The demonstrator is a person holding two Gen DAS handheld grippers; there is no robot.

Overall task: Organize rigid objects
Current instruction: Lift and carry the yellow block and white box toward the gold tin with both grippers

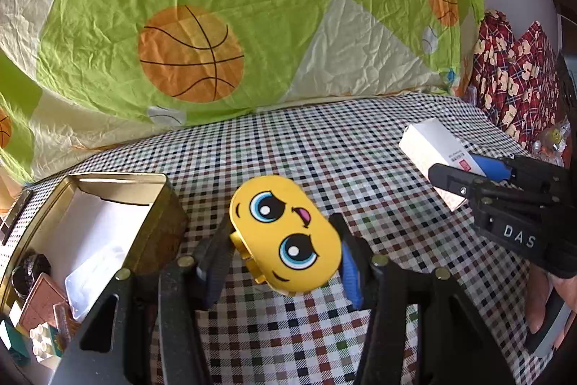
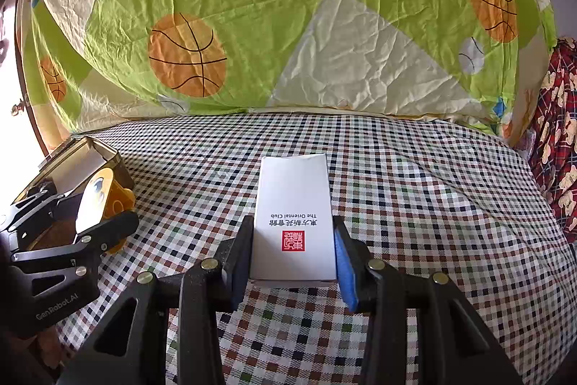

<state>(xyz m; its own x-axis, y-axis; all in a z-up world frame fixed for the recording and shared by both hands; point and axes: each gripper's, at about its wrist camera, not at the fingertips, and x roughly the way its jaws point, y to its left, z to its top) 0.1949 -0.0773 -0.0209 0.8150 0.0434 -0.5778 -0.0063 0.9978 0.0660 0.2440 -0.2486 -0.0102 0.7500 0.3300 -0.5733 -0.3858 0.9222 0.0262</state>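
My left gripper [image 1: 285, 251] is shut on a yellow oval case with a cartoon face [image 1: 285, 233], held above the checked cloth just right of the open gold tin [image 1: 158, 204]. My right gripper [image 2: 294, 255] is shut on a white carton with a red seal [image 2: 294, 215], its far end over the cloth. The carton [image 1: 429, 147] and the right gripper [image 1: 479, 175] also show at the right of the left wrist view. The yellow case [image 2: 93, 201] and the left gripper [image 2: 97, 233] show at the left of the right wrist view, in front of the tin [image 2: 108, 154].
The tin holds a white liner [image 1: 97, 237], a dark round thing [image 1: 30, 271], a copper-coloured box [image 1: 43, 302] and toy bricks [image 1: 43, 341]. A green quilt with basketballs [image 1: 191, 53] rises behind the checked cloth [image 1: 324, 150]. Red patterned fabric [image 1: 512, 71] lies at the right.
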